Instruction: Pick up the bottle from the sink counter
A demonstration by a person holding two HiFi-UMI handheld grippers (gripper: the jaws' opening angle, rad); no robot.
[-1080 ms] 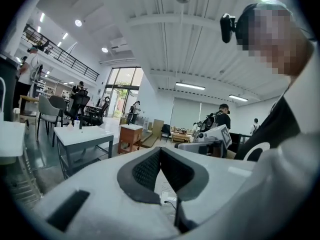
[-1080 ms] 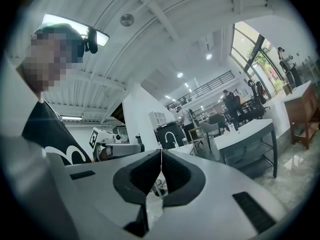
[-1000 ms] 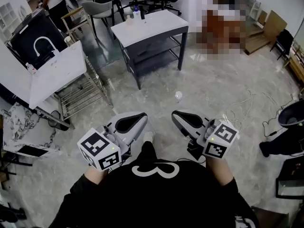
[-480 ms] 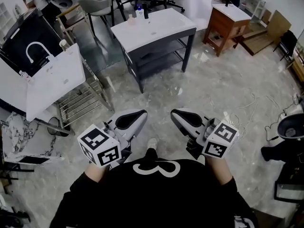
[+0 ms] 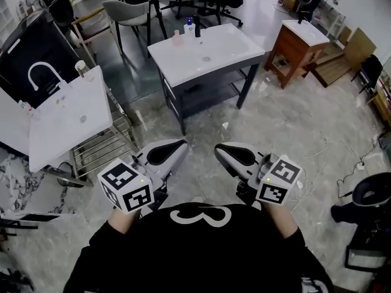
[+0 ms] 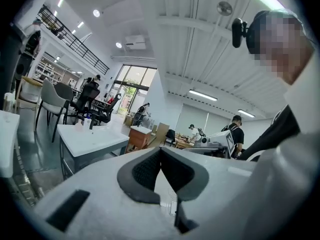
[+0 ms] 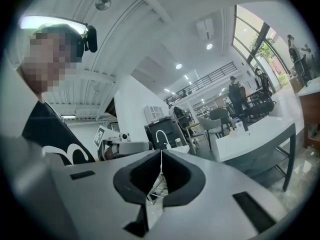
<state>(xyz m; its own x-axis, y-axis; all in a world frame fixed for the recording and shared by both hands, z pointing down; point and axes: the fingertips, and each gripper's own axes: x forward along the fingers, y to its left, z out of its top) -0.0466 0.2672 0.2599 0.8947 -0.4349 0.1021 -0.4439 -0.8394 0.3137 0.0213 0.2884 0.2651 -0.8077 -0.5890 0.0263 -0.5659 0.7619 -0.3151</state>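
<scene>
Blue-capped bottle (image 5: 190,27) on white desk (image 5: 226,44)
Smooth rectangular top, dark metal frame; fingers of left gripper (image 5: 166,152) and right gripper (image 5: 232,154) pressed together, holding nothing.

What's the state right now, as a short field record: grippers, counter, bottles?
left gripper: shut, empty
right gripper: shut, empty
sink counter: ahead, well clear of both grippers
bottles: pink bottle, white bottle, dark bottle, upright at the counter's far edge
task: no bottle picked up yet
</scene>
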